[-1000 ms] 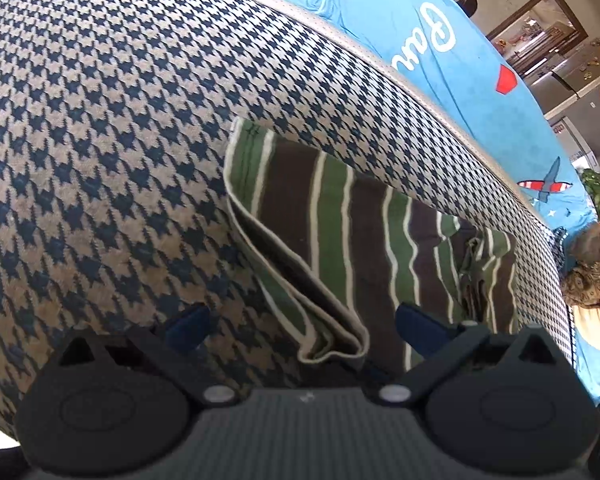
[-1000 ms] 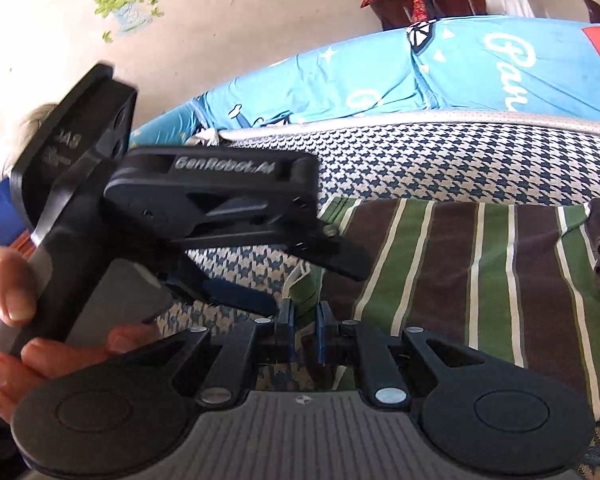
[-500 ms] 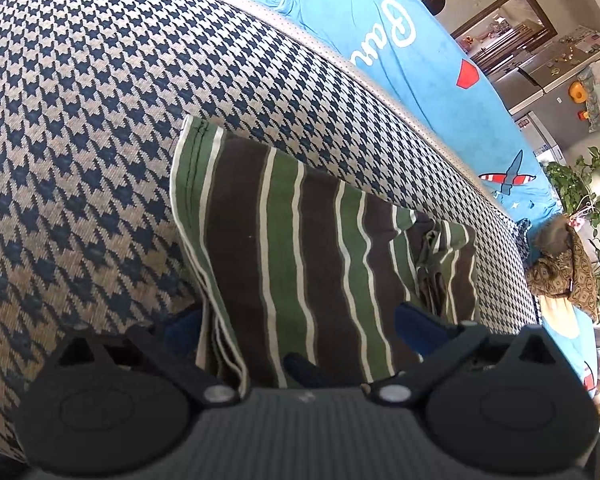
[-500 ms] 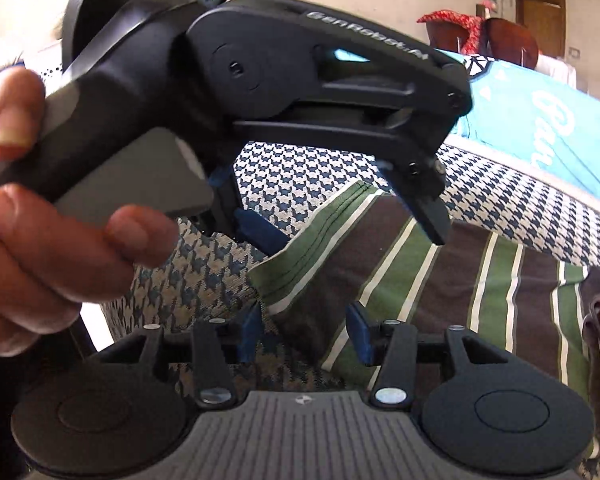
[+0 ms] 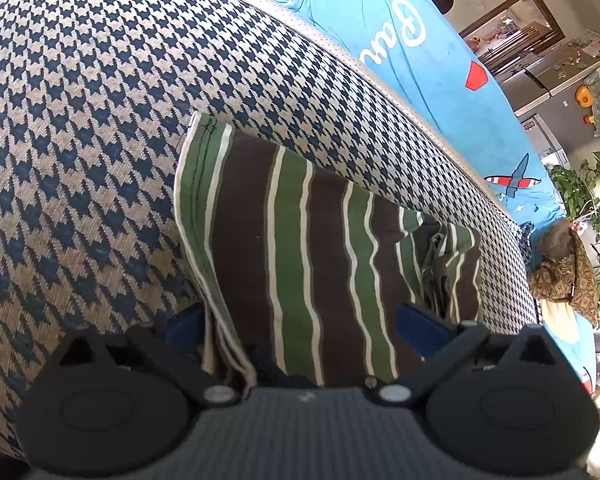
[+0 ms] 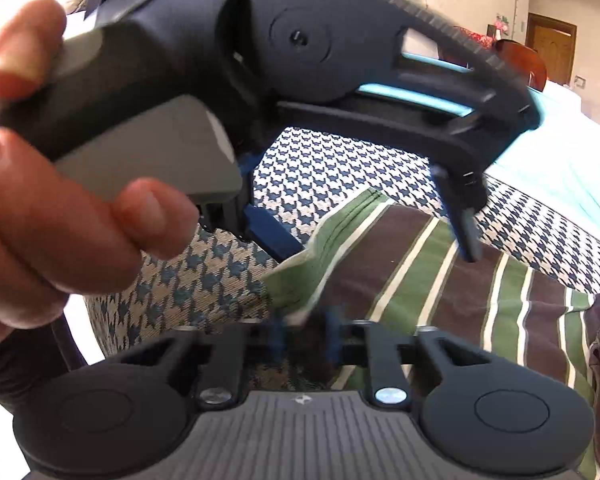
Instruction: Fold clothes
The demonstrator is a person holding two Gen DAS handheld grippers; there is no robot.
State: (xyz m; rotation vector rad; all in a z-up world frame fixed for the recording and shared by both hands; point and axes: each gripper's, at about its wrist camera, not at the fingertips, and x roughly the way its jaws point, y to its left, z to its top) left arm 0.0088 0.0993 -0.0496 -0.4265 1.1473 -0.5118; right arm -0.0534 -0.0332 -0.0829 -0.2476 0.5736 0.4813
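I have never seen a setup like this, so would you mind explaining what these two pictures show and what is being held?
No robot here: a person holds a two-finger gripper in each hand, and a fisheye camera on each looks forward along its fingers. The left wrist view shows the left gripper open, its blue fingers straddling a folded green and brown striped garment lying on a houndstooth cushion. The right wrist view shows the right gripper nearly shut around the garment's near corner, though blur hides whether it grips. That view also shows the person's hand holding the left gripper. A blue sheet lies behind.
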